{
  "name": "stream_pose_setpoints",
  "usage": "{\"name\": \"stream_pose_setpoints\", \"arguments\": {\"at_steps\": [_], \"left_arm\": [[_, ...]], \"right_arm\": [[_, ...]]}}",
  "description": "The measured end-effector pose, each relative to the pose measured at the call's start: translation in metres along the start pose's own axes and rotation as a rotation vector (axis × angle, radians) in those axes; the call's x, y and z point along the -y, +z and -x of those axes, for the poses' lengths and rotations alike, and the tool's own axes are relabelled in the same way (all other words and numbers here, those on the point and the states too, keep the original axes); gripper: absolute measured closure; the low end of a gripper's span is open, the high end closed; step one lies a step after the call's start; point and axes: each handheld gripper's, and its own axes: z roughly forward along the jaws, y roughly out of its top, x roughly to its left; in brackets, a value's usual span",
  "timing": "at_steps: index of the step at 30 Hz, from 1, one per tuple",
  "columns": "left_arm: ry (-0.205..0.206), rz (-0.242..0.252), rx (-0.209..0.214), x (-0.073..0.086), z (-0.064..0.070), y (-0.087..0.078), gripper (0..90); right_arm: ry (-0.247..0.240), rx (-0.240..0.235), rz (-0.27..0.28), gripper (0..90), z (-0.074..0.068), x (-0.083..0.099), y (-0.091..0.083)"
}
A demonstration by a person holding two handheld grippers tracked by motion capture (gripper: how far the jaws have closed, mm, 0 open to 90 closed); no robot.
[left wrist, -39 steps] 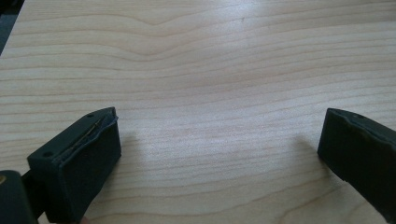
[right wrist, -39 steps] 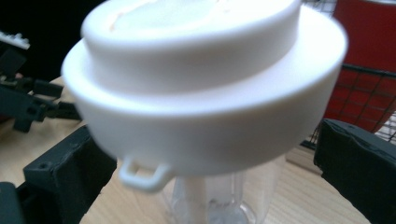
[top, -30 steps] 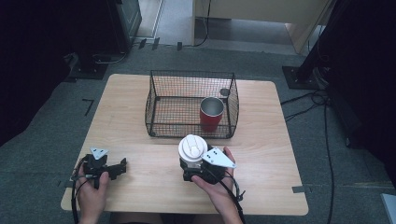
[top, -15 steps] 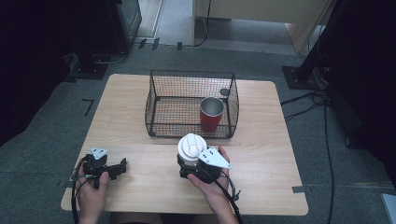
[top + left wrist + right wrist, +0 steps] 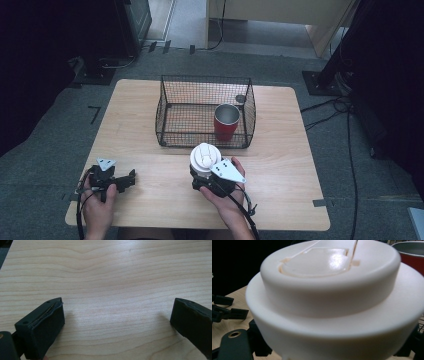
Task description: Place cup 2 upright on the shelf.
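Now your right tongs (image 5: pixel 202 172) sit at the near middle of the pale wooden table (image 5: pixel 280 200), clamped on the white domed plastic lid (image 5: pixel 205 156), which stands up above them, just in front of the black wire basket (image 5: pixel 167 107). Compared with a second ago the lid has slid slightly toward your left and turned a little in the hand; it is no nearer the basket. In the right gripper view the lid (image 5: pixel 329 300) looms close, with the rim of the red metal cup (image 5: pixel 412 252) behind it at the right.

That cup (image 5: pixel 226 121) stands upright inside the basket, near its right front corner, mouth open, nothing on it.

Your left tongs (image 5: pixel 122 182) rest at the table's near left, unmoved over the last second; the left gripper view shows the jaws spread wide over bare wood, holding nothing.

Reading: the shift looks like re-aiming, not transport. Capping the cup is not yet begun; the lift over the basket wall lies ahead.
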Motion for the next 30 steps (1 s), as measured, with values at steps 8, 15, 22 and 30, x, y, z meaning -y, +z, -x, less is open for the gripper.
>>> {"name": "stream_pose_setpoints", "arguments": {"at_steps": [8, 15, 22, 30], "left_arm": [[0.001, 0.0, 0.0, 0.0, 0.0, 0.0, 0.0], [0.003, -0.001, 0.002, 0.0, 0.0, 0.0, 0.0], [0.004, -0.002, 0.002, 0.0, 0.0, 0.0, 0.0], [0.0, 0.003, 0.002, 0.0, 0.0, 0.0, 0.0]], "right_arm": [[0.017, -0.017, 0.016, 15.9, 0.001, -0.002, 0.0], [0.023, -0.026, 0.028, 16.1, 0.002, -0.007, 0.001], [0.027, -0.025, 0.051, 16.1, 0.003, -0.019, 0.002], [0.016, -0.032, 0.08, 16.2, 0.002, -0.037, 0.003]]}}
